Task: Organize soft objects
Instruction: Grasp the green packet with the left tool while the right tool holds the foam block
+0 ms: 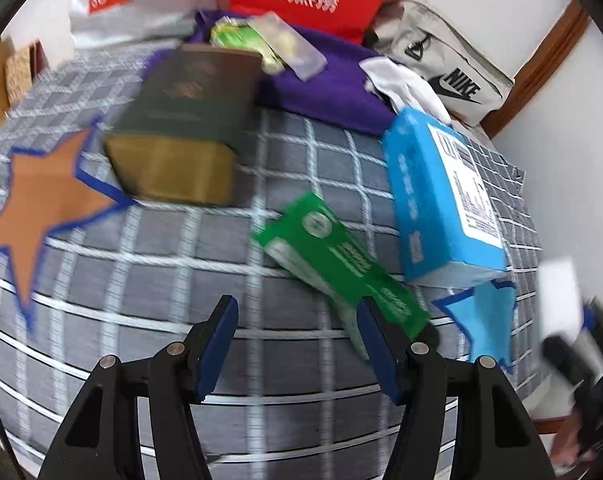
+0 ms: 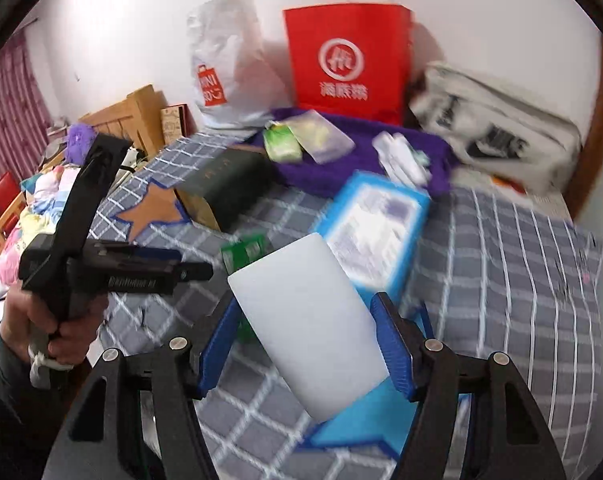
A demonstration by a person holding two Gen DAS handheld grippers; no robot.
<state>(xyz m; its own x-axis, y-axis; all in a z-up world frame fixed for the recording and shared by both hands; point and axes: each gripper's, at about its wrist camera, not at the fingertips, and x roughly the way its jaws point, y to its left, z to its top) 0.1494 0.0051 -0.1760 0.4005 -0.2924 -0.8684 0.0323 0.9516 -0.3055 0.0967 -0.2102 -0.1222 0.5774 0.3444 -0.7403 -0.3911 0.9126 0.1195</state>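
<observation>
The white foam block (image 2: 309, 332) sits clamped between the blue pads of the right gripper (image 2: 307, 344), raised above the blue star (image 2: 365, 424) on the checked bedspread (image 2: 521, 280). Behind the star lies the blue box (image 2: 375, 232); left of it, the green packet (image 1: 341, 264). The left gripper (image 1: 297, 344) hangs released, nothing between its jaws, above the bedspread left of the star.

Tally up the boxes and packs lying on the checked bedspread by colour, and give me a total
Blue: 1, blue pack
Green: 1, green box
Dark green and gold: 1, dark box
White: 1, white block, held between the pads of the right gripper
Total: 4
</observation>
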